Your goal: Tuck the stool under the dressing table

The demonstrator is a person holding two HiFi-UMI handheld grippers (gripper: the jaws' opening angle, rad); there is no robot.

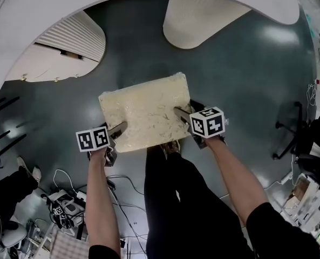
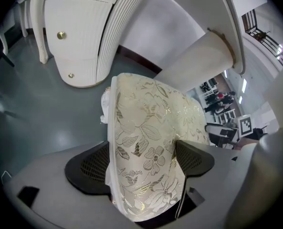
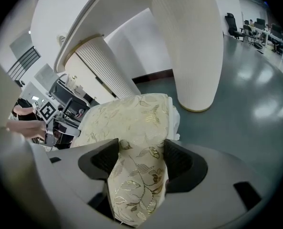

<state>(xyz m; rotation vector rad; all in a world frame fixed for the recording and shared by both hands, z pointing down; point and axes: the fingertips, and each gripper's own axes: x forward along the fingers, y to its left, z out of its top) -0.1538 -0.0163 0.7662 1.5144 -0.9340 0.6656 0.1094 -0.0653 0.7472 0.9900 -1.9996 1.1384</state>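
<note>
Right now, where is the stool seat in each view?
Head view: stool seat centre, between left hand-held gripper and right hand-held gripper.
Left gripper view: seat lower centre, clamped in jaws.
Right gripper view: seat lower centre-left, clamped.
Shared landmark: dressing table's ribbed pedestal beyond it.

The person wears black short sleeves [image 1: 278, 228] and black trousers [image 1: 170, 198], with tan shoes [image 1: 172, 147]. The left gripper [image 1: 120, 127] and right gripper [image 1: 181, 112] each carry a white cube [image 1: 93, 138] printed with black square markers. Both have grey shells [image 2: 46, 192] and black, mesh-textured pads [image 3: 180, 159].
</note>
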